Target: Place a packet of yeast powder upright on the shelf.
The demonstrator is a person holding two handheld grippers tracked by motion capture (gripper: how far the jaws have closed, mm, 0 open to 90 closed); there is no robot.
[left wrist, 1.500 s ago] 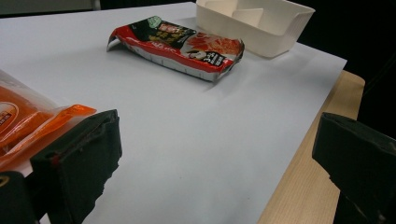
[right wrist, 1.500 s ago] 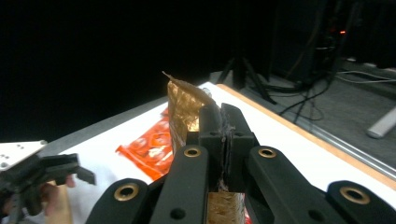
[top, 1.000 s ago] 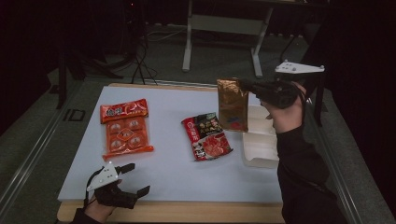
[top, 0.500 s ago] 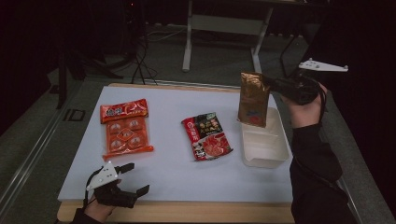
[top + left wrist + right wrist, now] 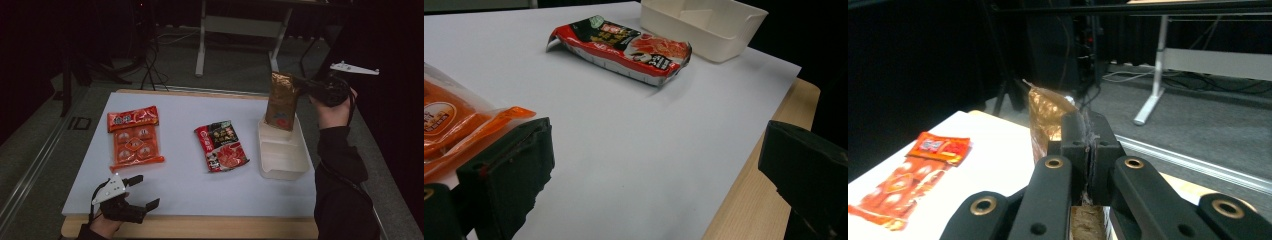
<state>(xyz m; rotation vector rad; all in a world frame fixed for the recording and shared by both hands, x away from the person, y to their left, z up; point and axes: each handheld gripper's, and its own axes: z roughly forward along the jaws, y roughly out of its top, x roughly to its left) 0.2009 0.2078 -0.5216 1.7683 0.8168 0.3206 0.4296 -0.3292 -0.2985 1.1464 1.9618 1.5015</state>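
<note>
At the near left corner of the table [image 5: 180, 200], the left gripper [image 5: 141, 191] is rested with its jaws spread wide and nothing between them. An orange multi-pack [image 5: 134, 136] of glossy film is laid flat beyond it, and a crinkled red snack packet [image 5: 222, 147] is laid mid-table. On the right, a white rectangular plastic tray [image 5: 284, 167] with inner dividers is seen. Above its far end, an upright shiny brown foil pouch [image 5: 281, 100] is held, its upper edge pinched between the closed jaws of the right gripper [image 5: 306, 86].
</note>
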